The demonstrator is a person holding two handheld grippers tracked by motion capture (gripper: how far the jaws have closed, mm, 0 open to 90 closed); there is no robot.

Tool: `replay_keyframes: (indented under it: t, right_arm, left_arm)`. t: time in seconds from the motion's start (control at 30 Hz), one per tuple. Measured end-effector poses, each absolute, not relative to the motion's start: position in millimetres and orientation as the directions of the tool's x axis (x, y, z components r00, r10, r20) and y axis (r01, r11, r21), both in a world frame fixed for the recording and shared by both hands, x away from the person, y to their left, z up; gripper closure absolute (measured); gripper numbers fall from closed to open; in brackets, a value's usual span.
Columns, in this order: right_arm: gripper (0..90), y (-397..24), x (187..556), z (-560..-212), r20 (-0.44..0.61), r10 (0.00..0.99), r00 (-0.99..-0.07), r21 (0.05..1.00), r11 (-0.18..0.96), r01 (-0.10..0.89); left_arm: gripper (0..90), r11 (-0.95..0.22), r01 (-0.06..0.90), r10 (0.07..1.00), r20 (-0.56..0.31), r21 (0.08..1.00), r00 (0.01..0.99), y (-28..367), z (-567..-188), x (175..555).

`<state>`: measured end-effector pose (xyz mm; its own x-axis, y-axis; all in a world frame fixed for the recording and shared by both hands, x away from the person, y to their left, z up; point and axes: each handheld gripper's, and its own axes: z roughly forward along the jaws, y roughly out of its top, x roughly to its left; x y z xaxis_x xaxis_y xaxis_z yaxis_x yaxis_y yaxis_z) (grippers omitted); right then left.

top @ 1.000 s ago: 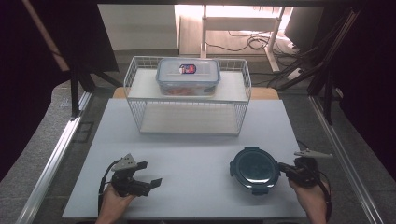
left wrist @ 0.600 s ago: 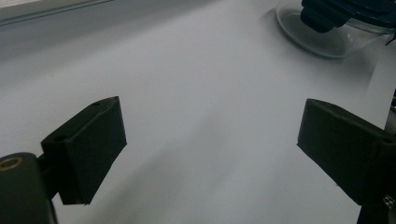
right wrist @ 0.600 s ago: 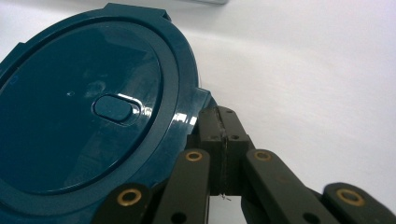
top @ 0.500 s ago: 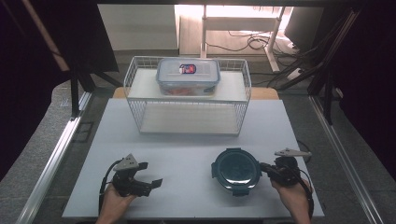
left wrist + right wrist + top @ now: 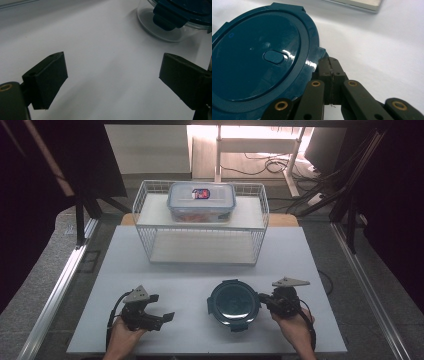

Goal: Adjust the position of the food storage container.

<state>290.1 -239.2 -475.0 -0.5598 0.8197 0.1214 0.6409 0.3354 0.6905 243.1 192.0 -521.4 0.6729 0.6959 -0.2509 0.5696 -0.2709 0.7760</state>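
High view: we look forward and down over the whole tabletop (image 5: 200, 265). Left gripper view: we sit low, close above the surface, facing the round container (image 5: 175, 22). Right gripper view: we are pressed close beside that container's lid (image 5: 257, 62). All three share the container.

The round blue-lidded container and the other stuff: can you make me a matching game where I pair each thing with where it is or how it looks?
Things:
1. round container with dark teal lid
2. rectangular clear food box
3. left tongs
4. right tongs

States:
A. jaws wide apart over bare table
B. on top of the white wire rack
C. jaws shut at the lid's edge
D. on the table between both hands

Pairs: 1-D, 2-B, 3-A, 4-C
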Motion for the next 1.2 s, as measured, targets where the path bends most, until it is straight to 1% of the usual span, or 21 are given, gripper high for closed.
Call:
replay_keyframes:
  t: [0.57,0.7,0.87,1.03,1.1,1.17,1.2]
  right_arm:
    - [89.8,-191,290,-479,0.168,0.752,-0.637,0.691,0.371,0.621]
    - [89.8,-184,285,-479,0.191,0.732,-0.654,0.690,0.374,0.620]
    - [89.8,-174,279,-480,0.189,0.713,-0.675,0.690,0.394,0.608]
    - [89.8,-167,273,-480,0.178,0.697,-0.695,0.691,0.414,0.592]
    - [89.7,-165,272,-481,0.178,0.692,-0.700,0.693,0.417,0.588]
    - [89.8,-165,271,-481,0.179,0.691,-0.701,0.693,0.417,0.589]
    - [89.8,-165,271,-481,0.185,0.690,-0.699,0.693,0.413,0.591]
  left_arm:
    - [7.5,-0.274,0.581,0.704,-0.252,0.767,0.665,193,-522,244]
    - [7.5,-0.272,0.582,0.704,-0.254,0.767,0.663,194,-522,244]
    - [7.5,-0.277,0.588,0.700,-0.259,0.760,0.665,196,-522,243]
    - [7.4,-0.339,0.579,0.659,-0.252,0.742,0.709,193,-519,239]
    - [9.4,-0.364,0.581,0.640,-0.258,0.728,0.724,188,-519,238]
    - [9.5,-0.408,0.580,0.657,-0.214,0.705,0.723,181,-521,238]
    - [10.1,-0.413,0.584,0.664,-0.208,0.699,0.718,179,-522,238]
